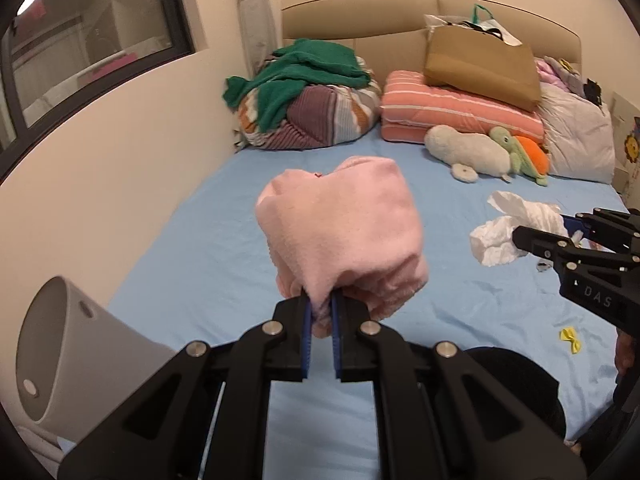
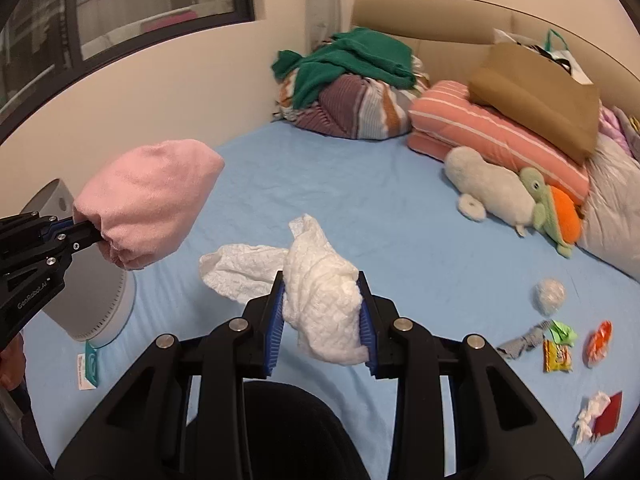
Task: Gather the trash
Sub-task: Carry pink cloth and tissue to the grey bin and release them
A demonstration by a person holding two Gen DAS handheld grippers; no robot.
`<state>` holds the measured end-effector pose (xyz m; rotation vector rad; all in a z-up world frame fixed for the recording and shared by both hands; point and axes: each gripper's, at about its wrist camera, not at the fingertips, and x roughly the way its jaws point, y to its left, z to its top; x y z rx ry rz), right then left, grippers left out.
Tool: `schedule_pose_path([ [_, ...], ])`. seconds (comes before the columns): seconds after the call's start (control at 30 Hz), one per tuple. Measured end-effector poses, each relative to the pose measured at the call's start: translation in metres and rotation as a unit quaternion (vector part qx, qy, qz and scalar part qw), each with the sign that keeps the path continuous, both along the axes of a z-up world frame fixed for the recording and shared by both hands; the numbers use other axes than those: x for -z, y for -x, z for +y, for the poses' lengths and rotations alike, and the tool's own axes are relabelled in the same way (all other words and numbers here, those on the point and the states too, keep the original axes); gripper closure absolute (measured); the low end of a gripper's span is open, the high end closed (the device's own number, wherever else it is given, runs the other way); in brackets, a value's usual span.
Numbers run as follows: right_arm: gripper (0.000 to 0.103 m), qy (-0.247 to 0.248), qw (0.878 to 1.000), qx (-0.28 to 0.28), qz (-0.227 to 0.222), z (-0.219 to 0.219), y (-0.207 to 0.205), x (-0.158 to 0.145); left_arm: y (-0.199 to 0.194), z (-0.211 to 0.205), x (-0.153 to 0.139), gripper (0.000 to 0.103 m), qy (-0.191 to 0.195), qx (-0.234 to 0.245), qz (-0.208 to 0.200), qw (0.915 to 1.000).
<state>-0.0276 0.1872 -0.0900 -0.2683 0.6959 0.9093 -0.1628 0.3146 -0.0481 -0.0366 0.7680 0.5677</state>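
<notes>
Pink fluffy cloth point(image 1: 340, 232) hangs bunched from my left gripper point(image 1: 320, 312), which is shut on its lower edge above the blue bed sheet point(image 1: 208, 240). The right wrist view shows the same cloth point(image 2: 148, 204) and left gripper point(image 2: 86, 236) at the left. My right gripper point(image 2: 322, 288) is shut on a crumpled white tissue point(image 2: 324, 304), lifted off the sheet; in the left wrist view that tissue point(image 1: 508, 232) and the right gripper point(image 1: 560, 240) are at the right. A grey round bin point(image 2: 100, 300), point(image 1: 60, 360) lies beside my left gripper.
Loose trash lies on the sheet at the right: a clear plastic ball point(image 2: 550, 296), green point(image 2: 562, 332), yellow point(image 2: 557, 356) and orange point(image 2: 598, 342) wrappers, and tissue with red paper point(image 2: 596, 416). Pillows point(image 2: 492, 132), plush toys point(image 2: 492, 188) and a brown bag point(image 2: 536, 96) line the headboard.
</notes>
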Motion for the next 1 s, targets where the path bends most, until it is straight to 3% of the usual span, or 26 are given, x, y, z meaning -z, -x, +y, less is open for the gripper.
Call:
schedule_pose_path([
  [0.3, 0.072, -0.037, 0.988, -0.148, -0.017, 0.101, 0.071, -0.052, 0.099, 0.057, -0.053, 0.094, -0.042, -0.116, -0.022, 0.9921],
  [0.57, 0.072, -0.058, 0.964, -0.255, -0.035, 0.179, 0.137, -0.093, 0.179, 0.094, -0.094, 0.094, -0.076, -0.211, -0.028, 0.9742],
  [0.77, 0.072, -0.060, 0.943, -0.325, -0.035, 0.235, 0.184, -0.117, 0.225, 0.122, -0.109, 0.094, -0.096, -0.274, -0.016, 0.9569],
  [1.0, 0.072, -0.045, 0.921, -0.385, -0.038, 0.280, 0.236, -0.134, 0.262, 0.150, -0.113, 0.094, -0.085, -0.313, 0.000, 0.9459],
])
